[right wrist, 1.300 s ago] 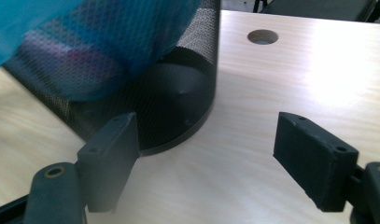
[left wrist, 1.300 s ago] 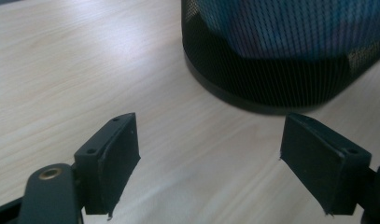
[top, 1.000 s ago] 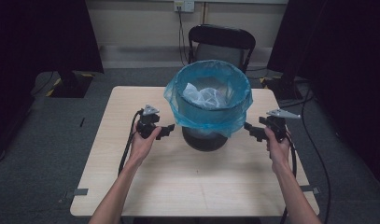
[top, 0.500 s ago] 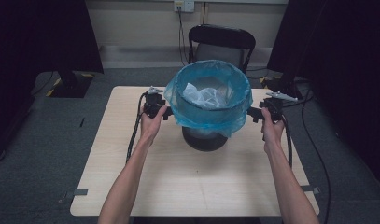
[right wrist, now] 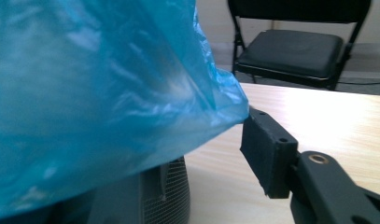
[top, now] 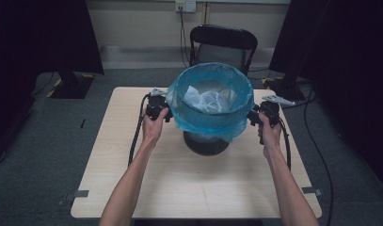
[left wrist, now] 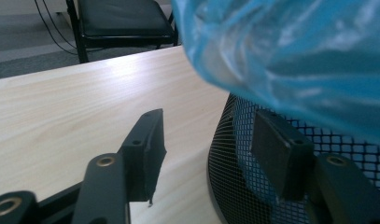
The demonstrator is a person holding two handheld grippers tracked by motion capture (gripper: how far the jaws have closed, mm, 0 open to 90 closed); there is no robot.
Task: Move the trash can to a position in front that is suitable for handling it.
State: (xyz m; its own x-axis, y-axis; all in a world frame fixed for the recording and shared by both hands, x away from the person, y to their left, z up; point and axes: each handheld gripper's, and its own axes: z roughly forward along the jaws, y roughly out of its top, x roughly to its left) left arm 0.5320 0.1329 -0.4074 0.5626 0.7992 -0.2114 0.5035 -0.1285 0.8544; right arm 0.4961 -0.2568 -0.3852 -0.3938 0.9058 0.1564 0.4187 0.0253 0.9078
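**Both grippers parked at the sides of the bagged bin**

So here's where you're at: the black wire-mesh waste bin [top: 205, 141] sits around the middle of the light wooden table [top: 132, 188], a bit toward the far edge, and it's lined with a crinkly translucent blue plastic bag [top: 212, 117] whose top is folded over the rim and hangs down the outside like a skirt. There's some crumpled whitish stuff [top: 205, 100] inside the bag.

Your left gripper [top: 164, 113] is right up against the left side of the bag's overhang. Its jaws have just been closing, but in the left gripper view they stand apart: one pad [left wrist: 148, 151] is out over bare table, the other is in front of the mesh wall under the hem of the bag. I can't see either pad pinching plastic.

Your right gripper [top: 253, 117] mirrors that on the other side. Its jaws have just been closing too. In the right gripper view one pad [right wrist: 267, 151] sits just beside the bag's lower edge; the other jaw is hidden behind the blue plastic, so I can't tell if it's clamped.

A black folding chair [top: 223, 44] stands behind the table.
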